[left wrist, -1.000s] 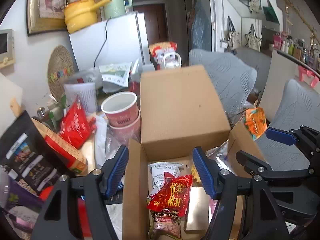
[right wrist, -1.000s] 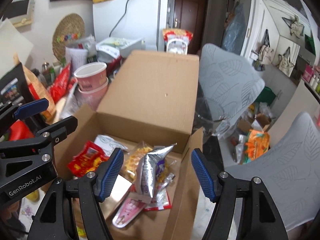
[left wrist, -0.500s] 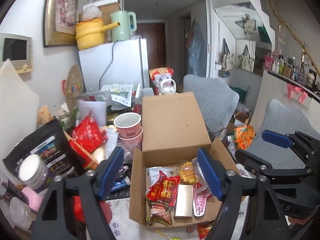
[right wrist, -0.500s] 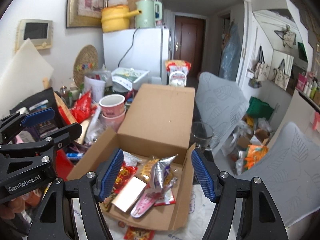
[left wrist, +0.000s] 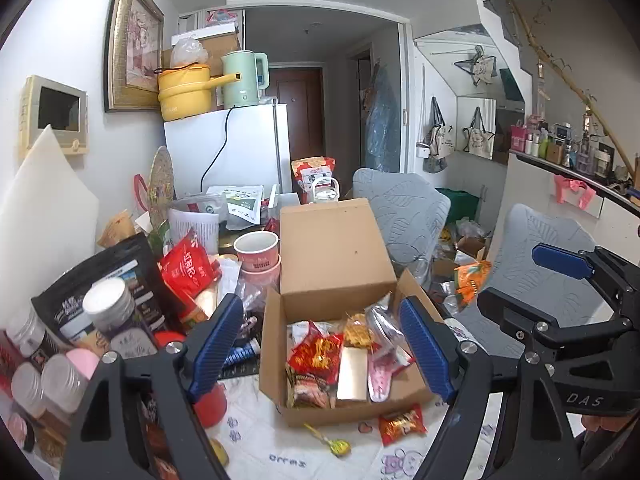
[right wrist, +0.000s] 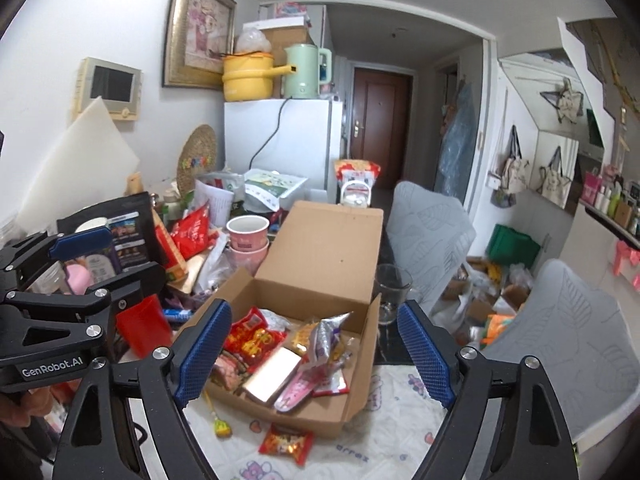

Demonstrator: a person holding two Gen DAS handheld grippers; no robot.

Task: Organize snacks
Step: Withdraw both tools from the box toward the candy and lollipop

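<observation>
Plain brown cardboard box (left wrist: 336, 252), red and gold snack packet (left wrist: 316, 354) inside plus a shiny silver bag (right wrist: 326, 340). Pale pink cups (right wrist: 248, 236), yellow pot (left wrist: 184, 90), mint green kettle (left wrist: 242, 78), grey leaf-pattern chairs (left wrist: 404, 208). Tablecloth (right wrist: 396, 412) looks white with little cartoon prints, I think.

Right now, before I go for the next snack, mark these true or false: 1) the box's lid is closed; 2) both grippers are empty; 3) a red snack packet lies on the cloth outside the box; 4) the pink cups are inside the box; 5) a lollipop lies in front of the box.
1) False: the cardboard box stands open, lid up.
2) True: the left gripper and right gripper are open, nothing between the jaws.
3) True: the red snack packet lies by the box's front.
4) False: the pink cups stand stacked behind it.
5) True: the lollipop lies on the cloth.
</observation>
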